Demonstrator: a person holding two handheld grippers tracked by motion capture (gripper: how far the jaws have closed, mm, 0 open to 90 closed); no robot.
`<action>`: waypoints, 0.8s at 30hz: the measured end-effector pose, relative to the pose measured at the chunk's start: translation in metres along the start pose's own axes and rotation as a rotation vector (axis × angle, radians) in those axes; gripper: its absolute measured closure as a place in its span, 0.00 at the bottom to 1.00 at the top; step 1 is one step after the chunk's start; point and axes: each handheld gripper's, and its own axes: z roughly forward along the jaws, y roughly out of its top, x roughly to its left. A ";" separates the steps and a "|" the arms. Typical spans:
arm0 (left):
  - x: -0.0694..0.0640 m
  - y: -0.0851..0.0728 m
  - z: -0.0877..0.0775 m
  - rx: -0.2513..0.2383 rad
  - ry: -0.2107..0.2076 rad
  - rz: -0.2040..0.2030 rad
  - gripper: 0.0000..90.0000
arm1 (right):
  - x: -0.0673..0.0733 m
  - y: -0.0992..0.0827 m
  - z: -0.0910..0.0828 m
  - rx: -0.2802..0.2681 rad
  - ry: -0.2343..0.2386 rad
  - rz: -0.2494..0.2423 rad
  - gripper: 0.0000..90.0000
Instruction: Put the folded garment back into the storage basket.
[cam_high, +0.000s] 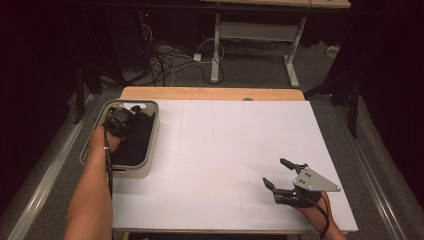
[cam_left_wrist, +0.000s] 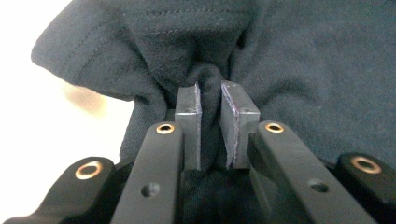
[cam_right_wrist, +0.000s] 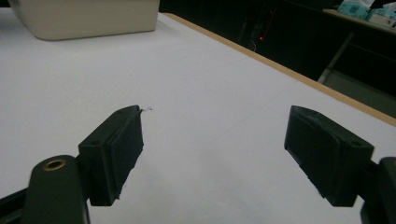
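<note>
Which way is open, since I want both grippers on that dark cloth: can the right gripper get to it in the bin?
Probably yes. The right gripper is open with bare white table between it and the bin; the left gripper already pinches the dark cloth there.

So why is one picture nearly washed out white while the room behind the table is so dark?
In the left gripper view, the bin's pale inside glares white beside the dark cloth, and the left tongs pinching a fold of it look soft up close. In the high view, the white board is lit and the floor behind stays dim. In the right gripper view, the open right tongs are blurred.
</note>
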 end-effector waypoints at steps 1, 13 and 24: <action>0.000 0.000 0.000 0.001 0.002 0.005 0.84 | -0.001 -0.001 0.000 0.000 -0.005 0.000 0.22; 0.003 0.000 -0.018 -0.107 0.015 -0.021 0.84 | 0.001 -0.005 0.005 0.047 0.002 -0.014 0.22; -0.001 0.003 -0.035 -0.203 0.039 -0.026 0.82 | 0.007 -0.005 0.006 0.043 0.032 -0.022 0.24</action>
